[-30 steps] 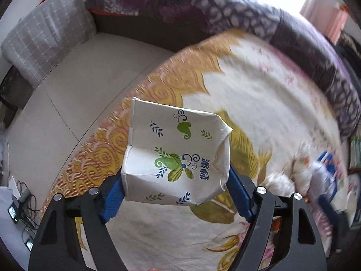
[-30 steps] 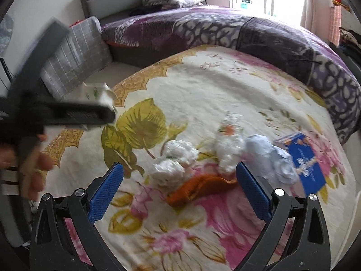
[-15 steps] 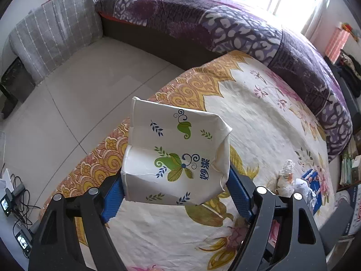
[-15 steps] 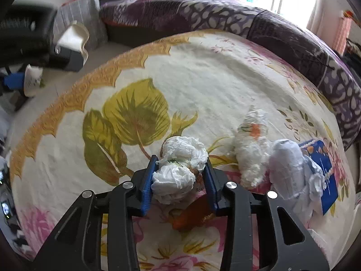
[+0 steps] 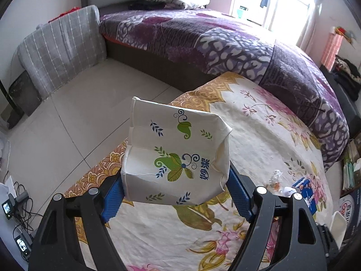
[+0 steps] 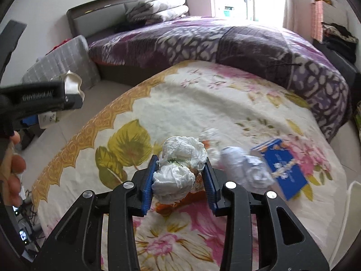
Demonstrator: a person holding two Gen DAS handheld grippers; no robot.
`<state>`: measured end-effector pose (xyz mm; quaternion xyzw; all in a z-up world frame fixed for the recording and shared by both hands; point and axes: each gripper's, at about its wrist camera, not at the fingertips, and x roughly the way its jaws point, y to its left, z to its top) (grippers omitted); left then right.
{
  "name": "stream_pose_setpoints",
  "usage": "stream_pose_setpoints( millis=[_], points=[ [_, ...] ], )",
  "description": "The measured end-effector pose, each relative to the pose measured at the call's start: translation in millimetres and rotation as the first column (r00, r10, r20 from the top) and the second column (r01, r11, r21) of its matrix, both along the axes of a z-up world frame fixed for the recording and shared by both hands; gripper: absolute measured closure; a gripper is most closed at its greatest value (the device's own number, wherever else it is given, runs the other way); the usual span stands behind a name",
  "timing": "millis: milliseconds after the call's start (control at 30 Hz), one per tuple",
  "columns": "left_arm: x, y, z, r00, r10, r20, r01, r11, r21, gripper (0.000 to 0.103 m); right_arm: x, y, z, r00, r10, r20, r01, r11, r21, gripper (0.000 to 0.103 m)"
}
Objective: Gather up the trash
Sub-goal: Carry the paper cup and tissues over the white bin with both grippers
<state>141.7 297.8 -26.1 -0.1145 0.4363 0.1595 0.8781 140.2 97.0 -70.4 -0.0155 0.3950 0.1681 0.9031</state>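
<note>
My left gripper (image 5: 176,192) is shut on a crushed white paper cup (image 5: 176,155) with green leaf prints, held above the edge of the floral cloth (image 5: 259,135). My right gripper (image 6: 179,180) is shut on a white crumpled tissue wad (image 6: 178,167) and holds it just above the cloth (image 6: 191,103). Orange peel (image 6: 191,197) lies under it. Another tissue wad (image 6: 246,167) and a blue packet (image 6: 282,169) lie to the right. The left gripper with the cup (image 6: 70,85) shows at the left of the right wrist view.
A bed with a purple blanket (image 5: 225,43) runs along the far side. A grey checked cushion (image 5: 61,49) leans at the left over tiled floor (image 5: 74,110). Cables and small devices (image 5: 15,214) lie on the floor at the lower left. A clear wrapper (image 5: 274,178) lies on the cloth.
My right gripper moved in, shut on the white tissue wad and lifted it slightly. My left gripper rose and pulled back with the cup, showing more floor and bed.
</note>
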Motion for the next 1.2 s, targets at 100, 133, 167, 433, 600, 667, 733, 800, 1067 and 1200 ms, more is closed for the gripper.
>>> stream_pose_setpoints(
  millis=[100, 133, 167, 433, 600, 667, 733, 800, 1067, 1200],
  points=[
    [-1.9, -9.8, -1.2, 1.000, -0.010, 0.001, 0.010, 1.000, 0.007, 0.025, -3.8, -12.3, 4.9, 0.999, -0.039, 0.012, 0.039, 0.999, 0.003, 0.067],
    [-2.2, -12.4, -1.9, 1.000, -0.011, 0.000, 0.011, 1.000, 0.008, 0.025, -5.2, -17.1, 6.2, 0.998, -0.057, 0.018, 0.057, 0.998, -0.001, 0.067],
    [-3.0, -16.5, -2.4, 1.000, -0.013, 0.000, 0.013, 1.000, 0.011, 0.025, -7.2, -21.6, 7.2, 0.997, -0.071, 0.023, 0.072, 0.997, -0.004, 0.067],
    [-7.4, -49.6, -6.2, 0.999, -0.043, 0.001, 0.043, 0.997, 0.062, 0.025, -15.2, -65.1, 16.4, 0.985, -0.170, 0.024, 0.170, 0.985, -0.030, 0.067],
    [-9.6, -68.0, -2.1, 0.997, -0.071, 0.015, 0.070, 0.995, 0.070, 0.024, -23.1, -90.8, 22.9, 0.980, -0.197, 0.035, 0.198, 0.979, -0.050, 0.066],
    [-9.7, -76.4, -3.5, 0.996, -0.087, 0.010, 0.086, 0.994, 0.072, 0.024, -25.9, -101.1, 24.4, 0.977, -0.208, 0.035, 0.210, 0.976, -0.056, 0.066],
    [-9.7, -84.8, -5.6, 0.995, -0.103, 0.004, 0.102, 0.992, 0.070, 0.024, -29.0, -113.1, 25.0, 0.974, -0.224, 0.036, 0.226, 0.972, -0.056, 0.066],
    [-10.4, -94.6, -7.5, 0.993, -0.120, 0.000, 0.120, 0.990, 0.074, 0.024, -31.4, -120.6, 24.9, 0.972, -0.234, 0.034, 0.235, 0.971, -0.053, 0.066],
    [-13.2, -137.4, -12.6, 0.983, -0.186, 0.001, 0.185, 0.977, 0.107, 0.024, -40.4, -155.4, 16.9, 0.956, -0.290, 0.032, 0.292, 0.955, -0.056, 0.066],
    [-15.7, -158.4, -13.9, 0.975, -0.222, 0.009, 0.219, 0.969, 0.112, 0.024, -42.8, -169.6, 15.6, 0.947, -0.319, 0.035, 0.320, 0.945, -0.062, 0.066]
  ],
)
